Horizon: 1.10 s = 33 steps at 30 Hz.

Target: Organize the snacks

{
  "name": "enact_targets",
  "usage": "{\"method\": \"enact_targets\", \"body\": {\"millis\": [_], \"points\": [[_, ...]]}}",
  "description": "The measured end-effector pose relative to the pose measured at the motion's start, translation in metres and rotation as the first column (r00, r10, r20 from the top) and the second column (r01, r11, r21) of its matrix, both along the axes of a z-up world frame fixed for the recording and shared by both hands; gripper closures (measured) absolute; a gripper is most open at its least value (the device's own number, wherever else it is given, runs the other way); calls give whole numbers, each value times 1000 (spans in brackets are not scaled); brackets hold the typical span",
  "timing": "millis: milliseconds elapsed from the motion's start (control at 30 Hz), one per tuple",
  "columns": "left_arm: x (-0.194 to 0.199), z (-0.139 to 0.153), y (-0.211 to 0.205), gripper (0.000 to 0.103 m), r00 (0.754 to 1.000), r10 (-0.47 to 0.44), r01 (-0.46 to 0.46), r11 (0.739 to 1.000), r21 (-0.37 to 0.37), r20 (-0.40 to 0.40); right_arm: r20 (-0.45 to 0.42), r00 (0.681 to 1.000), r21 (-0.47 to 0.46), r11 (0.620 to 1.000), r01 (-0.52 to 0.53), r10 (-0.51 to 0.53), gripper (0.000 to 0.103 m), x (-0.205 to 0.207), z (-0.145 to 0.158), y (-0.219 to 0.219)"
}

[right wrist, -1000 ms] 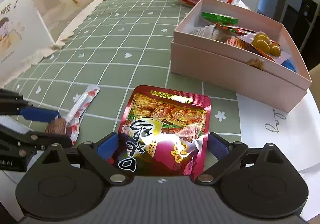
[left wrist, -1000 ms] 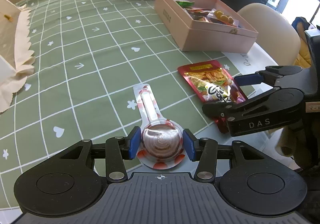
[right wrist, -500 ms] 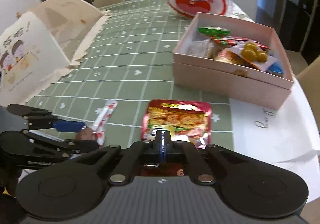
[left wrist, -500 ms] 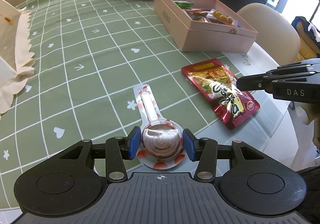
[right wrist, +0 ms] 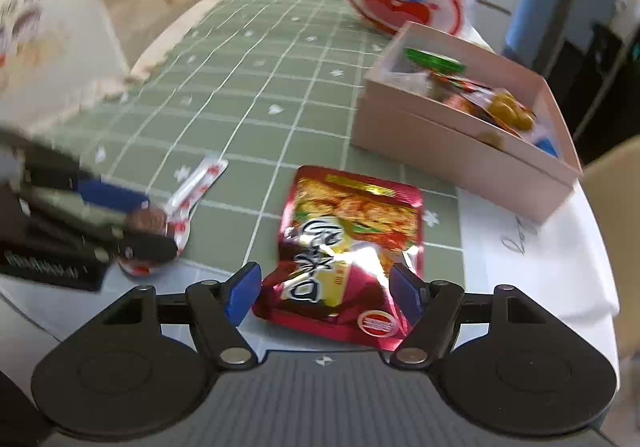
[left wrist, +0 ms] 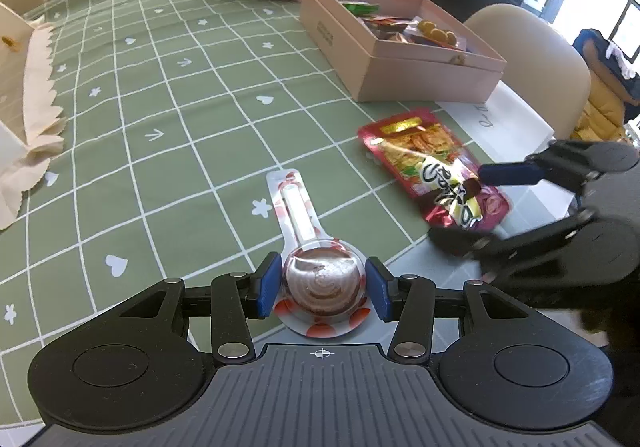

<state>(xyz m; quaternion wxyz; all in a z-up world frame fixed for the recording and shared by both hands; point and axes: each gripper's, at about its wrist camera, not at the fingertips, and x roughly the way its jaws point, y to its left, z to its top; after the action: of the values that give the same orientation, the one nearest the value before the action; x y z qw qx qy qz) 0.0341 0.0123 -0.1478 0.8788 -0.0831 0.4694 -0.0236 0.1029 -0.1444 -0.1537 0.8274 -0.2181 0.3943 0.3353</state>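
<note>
Green tablecloth (left wrist: 168,151); left tool (left wrist: 323,289) grips lollipop (left wrist: 323,285); right tool (right wrist: 326,293) pinches red packet (right wrist: 352,243).

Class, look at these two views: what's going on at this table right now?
A person is sorting snacks with two handheld grippers. The left gripper brackets a wrapped lollipop lying on the green tablecloth. The right gripper is closing around a red snack packet, crumpling its near end. A pink box beyond already holds other snacks.

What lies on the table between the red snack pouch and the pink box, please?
Only bare green tablecloth separates the red snack pouch from the pink box; the right wrist view shows it best.
</note>
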Motion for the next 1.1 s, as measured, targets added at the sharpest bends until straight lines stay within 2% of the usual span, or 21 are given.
{"method": "enact_targets", "body": {"millis": [33, 100, 200, 300, 400, 433, 467, 533, 633, 733, 800, 867, 1000, 1100], "points": [[0, 0, 1, 51, 1000, -4, 3, 1000, -2, -1, 25, 1000, -5, 1000, 10, -10, 23, -1, -4, 1], [1, 0, 1, 51, 1000, -9, 9, 1000, -6, -3, 48, 998, 23, 999, 35, -36, 19, 0, -8, -2], [1, 0, 3, 51, 1000, -11, 11, 1000, -14, -4, -58, 995, 62, 994, 88, -84, 22, 12, -6, -11], [2, 0, 4, 51, 1000, -8, 7, 1000, -24, -5, -96, 988, 83, 988, 133, -125, 31, 17, 2, -22], [2, 0, 5, 51, 1000, 3, -3, 999, -32, -7, -132, 982, 132, 979, 155, -137, 45, 20, 14, -33], [2, 1, 5, 52, 1000, 10, -10, 999, -35, -9, -135, 981, 143, 977, 157, -138, 53, 20, 18, -37], [3, 1, 5, 52, 1000, 18, -18, 999, -39, -11, -134, 982, 152, 976, 156, -136, 67, 20, 23, -40], [4, 1, 5, 52, 1000, 29, -29, 999, -40, -12, -136, 981, 149, 976, 160, -140, 74, 21, 29, -43], [4, 1, 4, 52, 999, 33, -34, 999, -37, -13, -128, 982, 134, 979, 154, -137, 75, 21, 29, -45], [5, 1, 3, 52, 999, 32, -32, 999, -33, -14, -80, 991, 108, 988, 113, -105, 75, 14, 24, -44], [5, 1, 3, 52, 999, 30, -30, 999, -30, -14, -37, 996, 94, 992, 87, -84, 66, 10, 22, -41], [5, 1, 2, 52, 1000, 25, -25, 999, -21, -14, 11, 998, 82, 995, 54, -55, 25, 11, 17, -38], [6, 0, 0, 52, 1000, 14, -14, 1000, -4, -18, 82, 995, 23, 998, 58, -59, 23, 27, -4, -31], [6, 0, -2, 52, 1000, 9, -9, 1000, 5, -20, 53, 996, 81, 994, 70, -75, 21, 44, -12, -35]]}}
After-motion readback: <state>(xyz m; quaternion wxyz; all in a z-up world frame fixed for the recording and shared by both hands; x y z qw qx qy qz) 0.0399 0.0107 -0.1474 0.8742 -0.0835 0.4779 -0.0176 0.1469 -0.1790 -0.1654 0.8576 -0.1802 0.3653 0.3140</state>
